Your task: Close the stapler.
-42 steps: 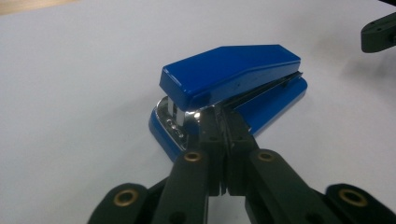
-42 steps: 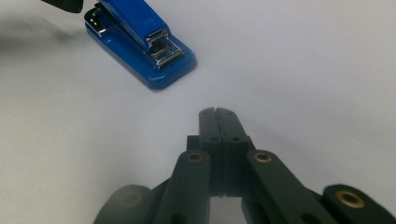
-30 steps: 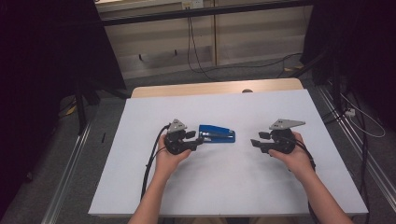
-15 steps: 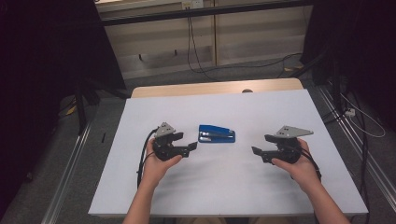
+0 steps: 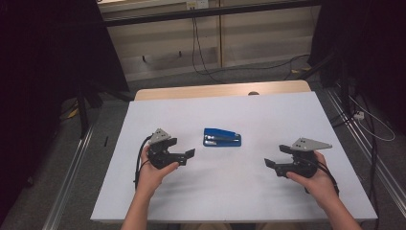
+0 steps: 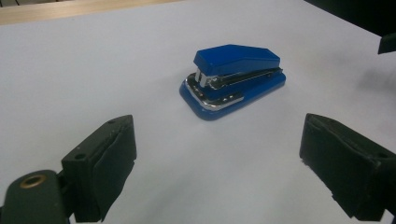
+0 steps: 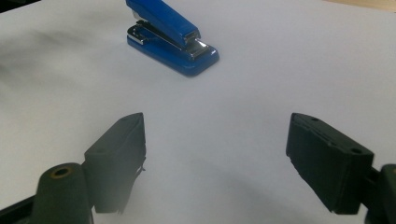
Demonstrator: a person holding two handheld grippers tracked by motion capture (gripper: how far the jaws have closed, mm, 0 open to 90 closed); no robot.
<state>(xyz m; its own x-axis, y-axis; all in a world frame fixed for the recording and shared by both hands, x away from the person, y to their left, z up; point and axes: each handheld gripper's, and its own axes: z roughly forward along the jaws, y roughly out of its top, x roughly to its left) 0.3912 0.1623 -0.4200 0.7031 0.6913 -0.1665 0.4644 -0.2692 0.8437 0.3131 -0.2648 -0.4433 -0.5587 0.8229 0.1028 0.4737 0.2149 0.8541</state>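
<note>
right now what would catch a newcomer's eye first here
The blue stapler stands out, lying alone near the middle of the white table. On either side of it, apart from it, a hand-held gripper points inward: the left hand-held gripper and the right hand-held gripper, both with jaws wide and nothing between them, having just been opening.

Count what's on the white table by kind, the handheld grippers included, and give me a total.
Blue stapler: 1
Handheld grippers: 2, the left gripper and the right gripper, both with jaws apart and nothing between them
Total: 3
</note>
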